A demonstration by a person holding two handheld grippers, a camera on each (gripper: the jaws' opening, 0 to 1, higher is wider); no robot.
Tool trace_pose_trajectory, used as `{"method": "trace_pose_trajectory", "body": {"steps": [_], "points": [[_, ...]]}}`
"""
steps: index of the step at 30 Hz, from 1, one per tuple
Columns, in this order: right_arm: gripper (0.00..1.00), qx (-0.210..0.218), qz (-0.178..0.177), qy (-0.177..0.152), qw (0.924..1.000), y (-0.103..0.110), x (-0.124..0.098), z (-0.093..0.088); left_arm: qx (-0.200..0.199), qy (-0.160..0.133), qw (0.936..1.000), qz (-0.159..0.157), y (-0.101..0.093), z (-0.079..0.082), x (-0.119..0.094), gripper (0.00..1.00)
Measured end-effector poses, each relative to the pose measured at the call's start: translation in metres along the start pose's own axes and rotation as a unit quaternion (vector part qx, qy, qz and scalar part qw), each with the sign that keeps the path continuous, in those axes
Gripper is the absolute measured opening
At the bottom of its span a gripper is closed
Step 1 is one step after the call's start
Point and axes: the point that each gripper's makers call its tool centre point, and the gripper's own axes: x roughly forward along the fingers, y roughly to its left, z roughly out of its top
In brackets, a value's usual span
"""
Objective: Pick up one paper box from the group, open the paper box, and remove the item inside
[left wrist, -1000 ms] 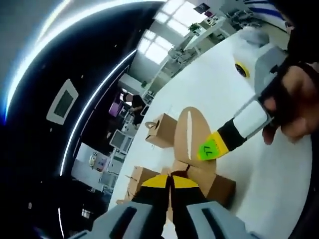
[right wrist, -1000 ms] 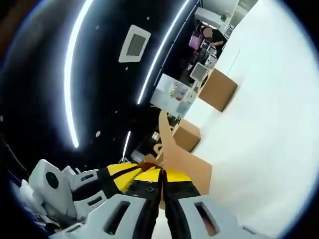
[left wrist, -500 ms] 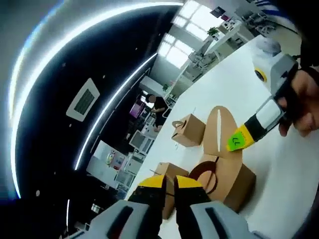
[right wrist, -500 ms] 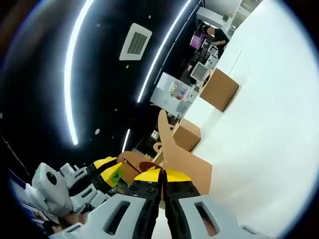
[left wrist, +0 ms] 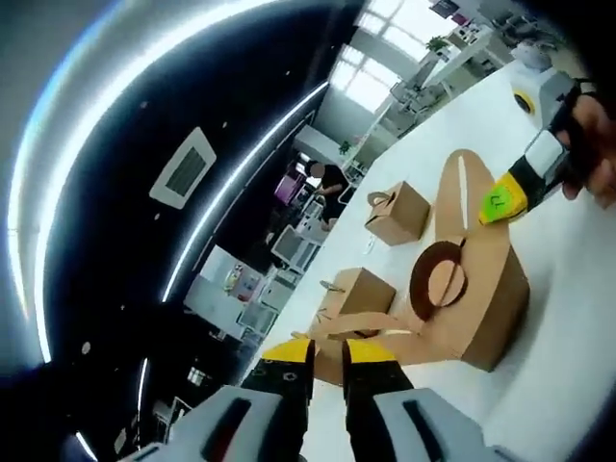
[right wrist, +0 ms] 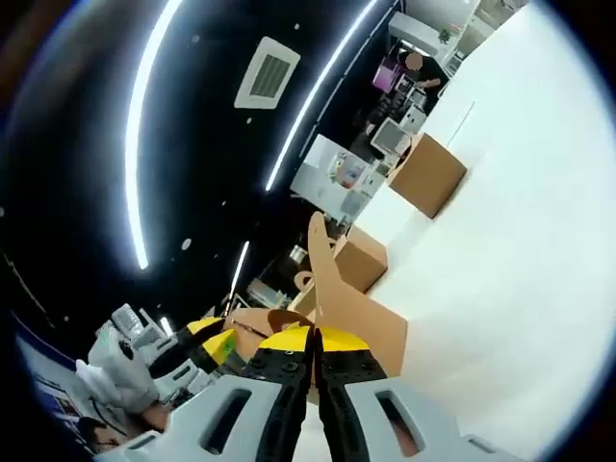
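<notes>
Large open-plan office or lab hall. Dark black ceiling [left wrist: 115, 115] carried long curved white light strips [right wrist: 135, 144] and a square white air vent [left wrist: 190, 166]. Big bright windows [left wrist: 371, 82] ran along the far wall. Far rows of white desks [left wrist: 462, 53] held a green potted plant [left wrist: 438, 43]. A broad white worktable [right wrist: 520, 221] carried brown cardboard boxes [right wrist: 426, 175]. Beyond its far edge stood monitors [right wrist: 390, 135], cluttered white shelving [right wrist: 337, 173] and a person in dark clothes [left wrist: 332, 178].
</notes>
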Motion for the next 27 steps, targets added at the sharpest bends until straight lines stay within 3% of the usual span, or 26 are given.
{"method": "trace_pose_trajectory", "body": {"steps": [4,11,20,27], "points": [[0.03,-0.002,0.0,0.003,1.0,0.0,0.0,0.0,-0.013,0.013,0.9998,-0.006,-0.001,-0.016,0.004,0.14],[0.03,-0.004,-0.003,0.005,1.0,0.0,0.001,-0.001,-0.04,0.037,0.9977,-0.04,-0.022,-0.046,0.015,0.14],[0.03,-0.009,-0.005,0.005,0.9999,0.001,0.002,-0.001,-0.039,0.041,0.9943,-0.091,-0.056,-0.056,0.027,0.14],[0.03,-0.004,-0.005,0.004,1.0,0.0,0.001,-0.002,-0.023,0.034,0.9922,-0.118,-0.074,-0.053,0.034,0.14]]}}
